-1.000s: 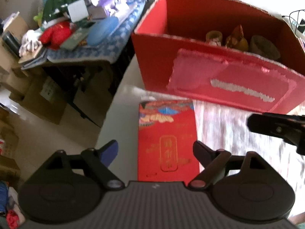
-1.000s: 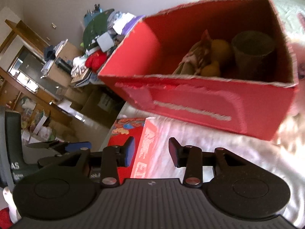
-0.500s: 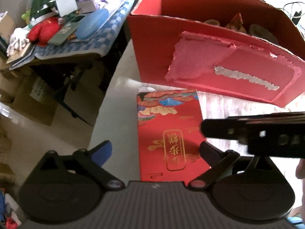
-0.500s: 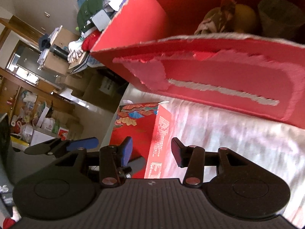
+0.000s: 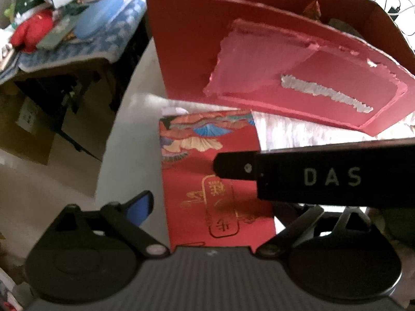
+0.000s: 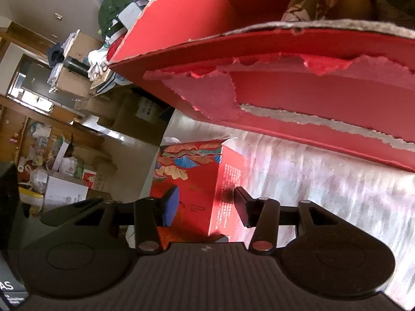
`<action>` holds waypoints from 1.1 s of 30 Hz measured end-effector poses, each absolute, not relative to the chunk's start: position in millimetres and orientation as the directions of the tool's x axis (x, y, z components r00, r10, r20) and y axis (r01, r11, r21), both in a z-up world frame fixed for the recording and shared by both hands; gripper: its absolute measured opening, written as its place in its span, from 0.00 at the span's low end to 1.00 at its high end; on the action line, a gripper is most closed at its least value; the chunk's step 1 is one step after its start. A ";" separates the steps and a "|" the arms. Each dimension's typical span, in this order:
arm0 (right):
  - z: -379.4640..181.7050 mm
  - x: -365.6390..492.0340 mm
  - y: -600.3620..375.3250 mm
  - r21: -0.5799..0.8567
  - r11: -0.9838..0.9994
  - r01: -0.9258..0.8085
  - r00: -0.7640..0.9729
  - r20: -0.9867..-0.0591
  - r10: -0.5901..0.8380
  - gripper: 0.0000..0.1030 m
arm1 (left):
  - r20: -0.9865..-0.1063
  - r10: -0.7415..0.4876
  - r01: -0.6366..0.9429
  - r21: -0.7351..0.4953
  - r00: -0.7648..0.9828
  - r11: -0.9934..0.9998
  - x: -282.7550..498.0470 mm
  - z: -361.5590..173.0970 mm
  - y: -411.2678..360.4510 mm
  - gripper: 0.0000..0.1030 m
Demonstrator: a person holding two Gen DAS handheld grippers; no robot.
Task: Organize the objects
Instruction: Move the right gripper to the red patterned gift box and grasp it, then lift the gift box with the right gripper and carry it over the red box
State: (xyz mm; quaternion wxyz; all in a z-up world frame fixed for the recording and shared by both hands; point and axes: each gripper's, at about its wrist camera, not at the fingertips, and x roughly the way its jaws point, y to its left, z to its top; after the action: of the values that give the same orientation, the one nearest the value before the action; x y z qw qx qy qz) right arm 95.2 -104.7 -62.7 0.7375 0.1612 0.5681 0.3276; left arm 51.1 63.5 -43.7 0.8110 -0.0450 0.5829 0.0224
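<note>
A small flat red gift box [image 5: 207, 181] with gold print and fan patterns lies on the table in front of a big open red cardboard box [image 5: 259, 51]. My left gripper [image 5: 215, 212] points steeply down over it. Its jaws straddle the box's width without touching and are closing; the right finger is hidden. My right gripper [image 5: 311, 176] reaches in from the right across the gift box. In the right wrist view the gift box's [image 6: 197, 171] right edge lies between the opening jaws of my right gripper [image 6: 206, 204]. The pads do not press on it.
The big cardboard box [image 6: 285, 90] has a torn front label and holds a yellow fruit [image 6: 352, 0], a wrapped item and a dark cup. A pale cloth [image 6: 324, 186] covers the table. The table edge [image 5: 111, 155] drops off at left. A cluttered side table [image 5: 77, 39] stands beyond.
Both grippers have sunk closer to the small gift box. The right gripper has slid in from the right across the left wrist view, and its jaws have spread wider.
</note>
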 end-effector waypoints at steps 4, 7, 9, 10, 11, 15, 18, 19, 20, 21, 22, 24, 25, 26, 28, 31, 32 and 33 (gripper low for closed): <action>-62.8 94.7 -108.0 0.609 0.732 -0.305 0.136 -0.733 0.666 0.48 | -0.951 -0.028 -0.073 -0.053 0.309 0.996 53.2 -45.4 59.6 0.83; -61.9 95.4 -107.2 0.613 0.730 -0.304 0.133 -0.731 0.669 0.46 | -0.951 -0.026 -0.066 -0.049 0.307 0.997 53.0 -45.2 57.7 0.82; -61.7 94.5 -111.2 0.616 0.728 -0.301 0.132 -0.730 0.671 0.46 | -0.953 -0.028 -0.062 -0.049 0.303 0.997 51.8 -44.3 55.3 0.82; -61.4 93.4 -113.7 0.616 0.728 -0.300 0.132 -0.730 0.671 0.46 | -0.953 -0.029 -0.058 -0.048 0.300 0.997 51.4 -43.7 53.3 0.82; -60.9 92.3 -117.0 0.616 0.730 -0.298 0.132 -0.730 0.670 0.46 | -0.954 -0.027 -0.053 -0.045 0.298 0.998 50.8 -42.8 50.4 0.82; -57.8 87.5 -131.1 0.614 0.737 -0.284 0.143 -0.733 0.666 0.46 | -0.960 -0.017 -0.017 -0.023 0.281 1.000 49.2 -40.3 32.7 0.81; -55.4 83.7 -148.1 0.614 0.745 -0.261 0.159 -0.734 0.660 0.46 | -0.960 -0.024 0.014 -0.021 0.278 1.000 48.2 -36.7 17.5 0.81; -54.3 82.6 -153.7 0.615 0.748 -0.250 0.166 -0.734 0.659 0.46 | -0.961 -0.029 0.024 -0.023 0.276 0.999 48.2 -35.5 12.0 0.81; -53.2 81.1 -160.5 0.616 0.750 -0.240 0.174 -0.733 0.657 0.46 | -0.961 -0.035 0.037 -0.025 0.275 0.999 48.3 -33.9 5.0 0.81; -51.9 79.9 -166.4 0.615 0.754 -0.231 0.182 -0.734 0.655 0.46 | -0.961 -0.038 0.050 -0.025 0.274 0.998 48.6 -32.8 -1.2 0.81; -50.9 78.0 -173.6 0.614 0.757 -0.222 0.191 -0.734 0.652 0.46 | -0.961 -0.039 0.065 -0.022 0.273 0.998 48.5 -31.6 -7.9 0.81; -49.2 73.9 -188.7 0.609 0.766 -0.206 0.212 -0.736 0.643 0.46 | -0.962 -0.043 0.101 -0.016 0.269 0.995 49.6 -29.1 -25.6 0.81; -48.3 71.8 -196.5 0.606 0.770 -0.198 0.223 -0.737 0.638 0.46 | -0.963 -0.045 0.118 -0.014 0.267 0.993 49.9 -28.2 -33.2 0.81; -47.6 69.7 -204.6 0.604 0.774 -0.187 0.235 -0.738 0.633 0.46 | -0.963 -0.050 0.139 -0.013 0.265 0.990 50.3 -27.1 -42.7 0.81; -46.7 65.8 -220.0 0.603 0.781 -0.161 0.255 -0.739 0.623 0.46 | -0.963 -0.062 0.174 -0.015 0.264 0.985 51.0 -25.5 -58.4 0.81; -46.3 58.4 -246.3 0.603 0.790 -0.109 0.287 -0.742 0.606 0.46 | -0.963 -0.074 0.242 -0.009 0.261 0.970 52.1 -24.6 -85.5 0.81; -46.0 55.5 -255.4 0.604 0.792 -0.089 0.297 -0.743 0.600 0.46 | -0.962 -0.076 0.273 -0.002 0.261 0.962 51.7 -24.0 -97.4 0.81; -45.3 52.3 -263.5 0.605 0.793 -0.071 0.308 -0.743 0.594 0.46 | -0.962 -0.078 0.298 0.004 0.261 0.955 51.4 -23.6 -108.0 0.81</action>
State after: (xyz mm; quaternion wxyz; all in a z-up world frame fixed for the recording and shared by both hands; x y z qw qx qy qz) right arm 52.3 -263.5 -45.3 0.7727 0.2388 0.5473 0.2152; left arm 51.4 -108.0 -23.6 0.7888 0.0924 0.5959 -0.1191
